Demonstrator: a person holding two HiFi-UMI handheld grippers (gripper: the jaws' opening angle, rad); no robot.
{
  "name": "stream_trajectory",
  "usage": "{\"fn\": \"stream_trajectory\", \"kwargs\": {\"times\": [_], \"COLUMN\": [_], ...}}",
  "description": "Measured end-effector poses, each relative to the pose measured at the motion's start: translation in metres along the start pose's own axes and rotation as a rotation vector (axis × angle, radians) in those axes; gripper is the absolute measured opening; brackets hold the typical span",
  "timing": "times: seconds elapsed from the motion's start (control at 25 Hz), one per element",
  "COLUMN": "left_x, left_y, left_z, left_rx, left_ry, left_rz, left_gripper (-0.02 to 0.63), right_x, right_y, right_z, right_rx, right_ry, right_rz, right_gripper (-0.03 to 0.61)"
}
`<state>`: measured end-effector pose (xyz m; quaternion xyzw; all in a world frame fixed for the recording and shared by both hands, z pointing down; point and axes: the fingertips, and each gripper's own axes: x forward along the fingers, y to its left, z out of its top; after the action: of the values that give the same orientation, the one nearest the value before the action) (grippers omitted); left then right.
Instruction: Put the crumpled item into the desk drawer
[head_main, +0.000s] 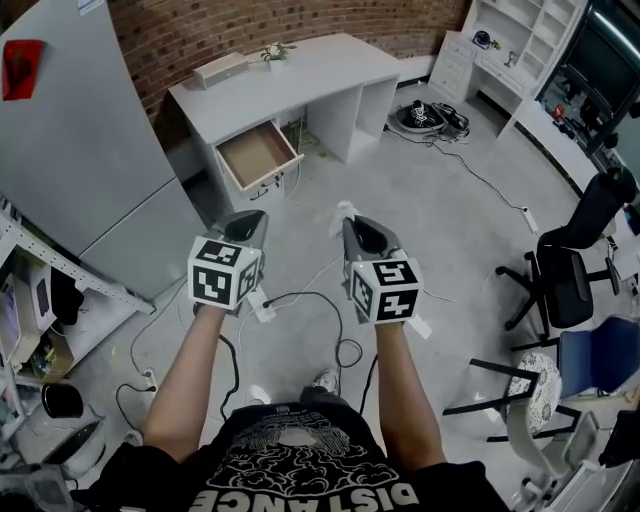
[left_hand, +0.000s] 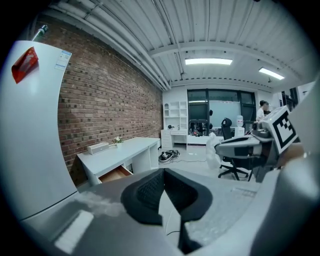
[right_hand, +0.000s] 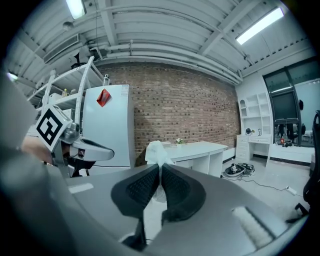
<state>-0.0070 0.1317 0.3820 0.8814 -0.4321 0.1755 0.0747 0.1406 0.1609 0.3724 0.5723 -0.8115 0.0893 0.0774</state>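
A white crumpled item (head_main: 345, 210) sticks up from the tips of my right gripper (head_main: 352, 225), which is shut on it above the floor. In the right gripper view the crumpled item (right_hand: 158, 151) shows just past the right gripper (right_hand: 160, 167). My left gripper (head_main: 252, 218) is level with it to the left, shut with nothing held; the left gripper (left_hand: 163, 171) has its pads touching. The white desk (head_main: 300, 70) stands ahead against the brick wall. Its wooden drawer (head_main: 258, 155) is pulled open at the desk's left end, well beyond both grippers.
A tall grey cabinet (head_main: 80, 150) stands left of the desk. Cables (head_main: 300, 298) and a power strip (head_main: 262, 306) lie on the floor under my arms. Black office chairs (head_main: 565, 275) are at the right, and cluttered shelves (head_main: 40, 310) at the left.
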Motion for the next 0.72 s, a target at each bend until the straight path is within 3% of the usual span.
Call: {"fn": "stream_trajectory", "kwargs": {"times": [0.72], "left_x": [0.043], "left_y": [-0.024], "left_z": [0.016], "left_rx": [-0.016], "left_ry": [0.025], "left_rz": [0.085], "left_gripper": [-0.001], "right_x": [0.011], "right_y": [-0.062], "right_z": [0.003], "right_rx": [-0.013], "right_ry": [0.018], "right_rz": [0.088], "right_gripper": [0.02]}}
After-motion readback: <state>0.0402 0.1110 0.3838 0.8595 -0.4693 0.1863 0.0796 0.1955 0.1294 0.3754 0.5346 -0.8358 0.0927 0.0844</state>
